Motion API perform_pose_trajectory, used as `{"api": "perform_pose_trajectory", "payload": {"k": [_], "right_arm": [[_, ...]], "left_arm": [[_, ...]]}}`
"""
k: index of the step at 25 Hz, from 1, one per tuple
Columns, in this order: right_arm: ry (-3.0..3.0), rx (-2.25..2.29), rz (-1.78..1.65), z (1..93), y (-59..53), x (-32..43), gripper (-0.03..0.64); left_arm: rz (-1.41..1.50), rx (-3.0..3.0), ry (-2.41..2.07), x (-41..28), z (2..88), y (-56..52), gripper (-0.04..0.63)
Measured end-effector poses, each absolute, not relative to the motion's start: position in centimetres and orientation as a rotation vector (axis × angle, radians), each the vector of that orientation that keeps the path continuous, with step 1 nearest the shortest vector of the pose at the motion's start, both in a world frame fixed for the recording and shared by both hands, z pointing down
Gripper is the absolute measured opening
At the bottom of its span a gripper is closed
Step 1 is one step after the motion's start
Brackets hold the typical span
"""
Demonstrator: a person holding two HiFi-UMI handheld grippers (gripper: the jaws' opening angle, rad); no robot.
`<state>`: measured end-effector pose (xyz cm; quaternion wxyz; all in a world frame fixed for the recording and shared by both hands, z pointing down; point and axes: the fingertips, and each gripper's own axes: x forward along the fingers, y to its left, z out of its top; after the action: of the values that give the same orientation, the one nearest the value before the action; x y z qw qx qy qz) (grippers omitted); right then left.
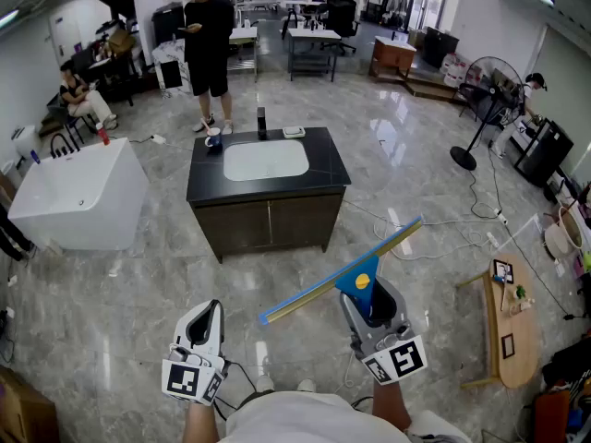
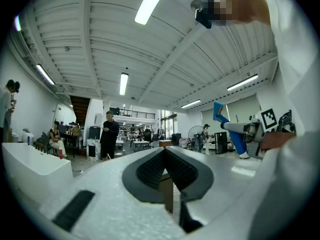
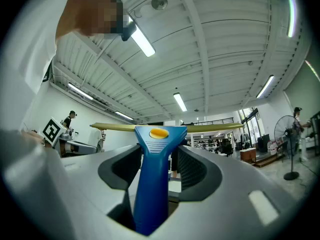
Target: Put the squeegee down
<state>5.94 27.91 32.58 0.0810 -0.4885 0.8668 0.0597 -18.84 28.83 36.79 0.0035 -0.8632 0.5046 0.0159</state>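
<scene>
Between the fingers of the right gripper [image 3: 159, 156], the squeegee [image 3: 152, 184] is clamped by its handle, lower end hidden below them. The left gripper [image 2: 164, 156] fingers meet, empty.

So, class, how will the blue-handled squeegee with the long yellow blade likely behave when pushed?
The blue-handled squeegee probably feels light: its plastic handle looks slim. Its long yellow blade runs straight unsupported, so likely stiff. Pushed at one end, it may pivot rather than slide.

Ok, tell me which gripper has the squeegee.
The right gripper: the blue squeegee sits clamped in its jaws. The left gripper is shut on nothing.
</scene>
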Motion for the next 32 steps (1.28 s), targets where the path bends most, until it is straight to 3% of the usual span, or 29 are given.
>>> {"api": "perform_pose_trajectory", "payload": {"k": [23, 32], "right_arm": [[2.558, -1.441, 0.149, 32.9, 27.5, 5.9, 0.239], [2.536, -1.466, 0.170, 33.2, 26.5, 9.3, 0.239]], "left_arm": [[0.100, -2.667, 1.547, -18.6, 35.5, 29.2, 0.005], [0.042, -2.644, 1.542, -14.9, 36.1, 28.2, 0.005]]}}
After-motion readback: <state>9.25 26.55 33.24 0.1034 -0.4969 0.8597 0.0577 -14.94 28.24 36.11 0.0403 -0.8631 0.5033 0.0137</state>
